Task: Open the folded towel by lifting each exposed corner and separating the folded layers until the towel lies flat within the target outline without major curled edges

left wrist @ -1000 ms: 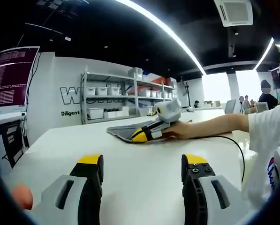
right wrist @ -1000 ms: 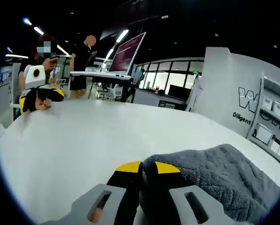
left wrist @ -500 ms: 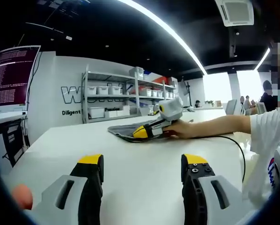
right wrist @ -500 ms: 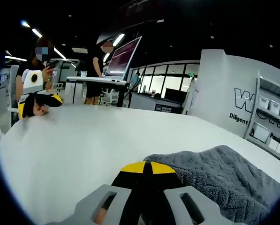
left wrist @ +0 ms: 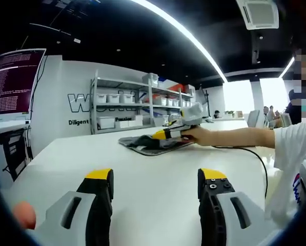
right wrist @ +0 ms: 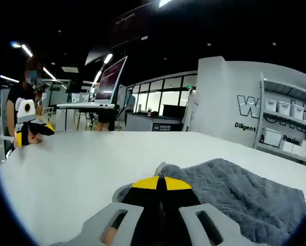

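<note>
My right claw is pinched on the near corner of the towel; the rest runs off rightward. Left claw gapes wide, well apart on the worktop.

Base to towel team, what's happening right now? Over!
Right gripper shut on gray towel corner, lifted off the white table. Left gripper open, holding nothing. Towel not flat yet. Nothing in the way.
</note>
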